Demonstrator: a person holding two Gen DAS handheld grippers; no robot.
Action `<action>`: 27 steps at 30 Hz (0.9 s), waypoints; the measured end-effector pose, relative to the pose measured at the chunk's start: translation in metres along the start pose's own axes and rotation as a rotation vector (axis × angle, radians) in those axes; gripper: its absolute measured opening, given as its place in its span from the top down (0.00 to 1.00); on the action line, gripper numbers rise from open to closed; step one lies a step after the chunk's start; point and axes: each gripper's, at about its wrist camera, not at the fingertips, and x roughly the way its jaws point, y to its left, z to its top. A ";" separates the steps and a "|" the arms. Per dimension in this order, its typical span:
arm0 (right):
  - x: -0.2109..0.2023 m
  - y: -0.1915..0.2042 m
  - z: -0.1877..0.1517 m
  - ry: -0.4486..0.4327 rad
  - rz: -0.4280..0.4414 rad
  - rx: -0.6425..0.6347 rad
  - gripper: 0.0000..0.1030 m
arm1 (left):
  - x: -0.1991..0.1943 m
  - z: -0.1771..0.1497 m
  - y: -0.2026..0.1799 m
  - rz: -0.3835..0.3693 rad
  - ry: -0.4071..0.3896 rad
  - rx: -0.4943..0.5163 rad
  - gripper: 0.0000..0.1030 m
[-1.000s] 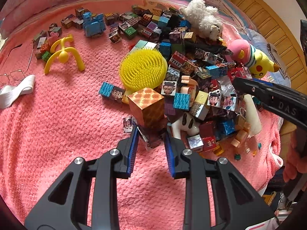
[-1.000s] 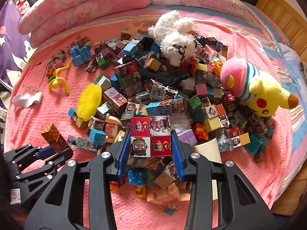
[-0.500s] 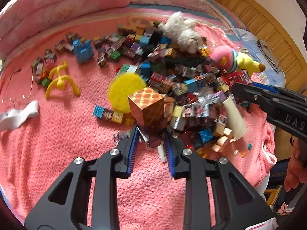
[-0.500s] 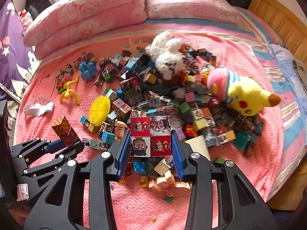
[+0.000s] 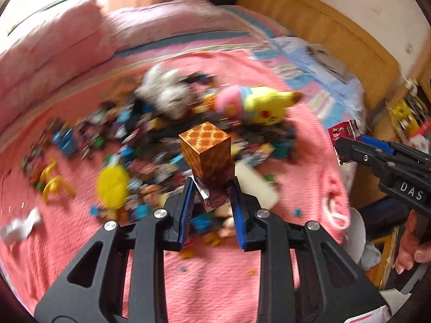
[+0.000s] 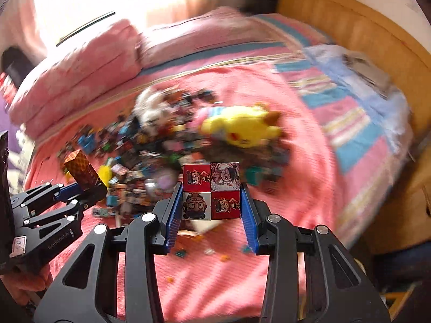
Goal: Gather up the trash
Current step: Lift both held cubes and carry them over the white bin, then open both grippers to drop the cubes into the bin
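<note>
The left gripper (image 5: 212, 196) pinches an orange checkered paper cube (image 5: 206, 149) and the right gripper (image 6: 211, 204) pinches a red-and-white cartoon-face box (image 6: 211, 191), both now raised higher above the blurred toy pile (image 6: 161, 156) on the pink bed (image 6: 296, 188), with the headboard newly visible.

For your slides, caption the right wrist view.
Right gripper clamps a red-and-white cartoon box above a toy-strewn pink bed.
</note>
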 end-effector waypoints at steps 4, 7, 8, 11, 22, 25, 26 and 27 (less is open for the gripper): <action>-0.035 -0.054 -0.017 -0.031 -0.083 0.100 0.62 | 0.001 0.014 -0.055 -0.080 -0.002 0.097 0.75; -0.062 -0.098 -0.036 -0.046 -0.155 0.185 0.62 | 0.002 0.021 -0.102 -0.153 0.002 0.174 0.75; -0.071 -0.114 -0.045 -0.051 -0.185 0.218 0.62 | 0.003 0.023 -0.123 -0.180 0.005 0.208 0.75; -0.093 -0.154 -0.069 -0.053 -0.254 0.306 0.62 | 0.006 0.021 -0.170 -0.243 0.016 0.289 0.75; -0.148 -0.271 -0.182 -0.003 -0.461 0.600 0.62 | 0.032 -0.020 -0.343 -0.449 0.118 0.546 0.75; -0.143 -0.289 -0.205 0.028 -0.475 0.645 0.62 | 0.048 -0.035 -0.375 -0.470 0.165 0.594 0.75; -0.139 -0.293 -0.211 0.038 -0.473 0.656 0.62 | 0.054 -0.039 -0.384 -0.472 0.174 0.615 0.75; -0.135 -0.297 -0.217 0.049 -0.466 0.664 0.62 | 0.062 -0.048 -0.396 -0.473 0.190 0.643 0.75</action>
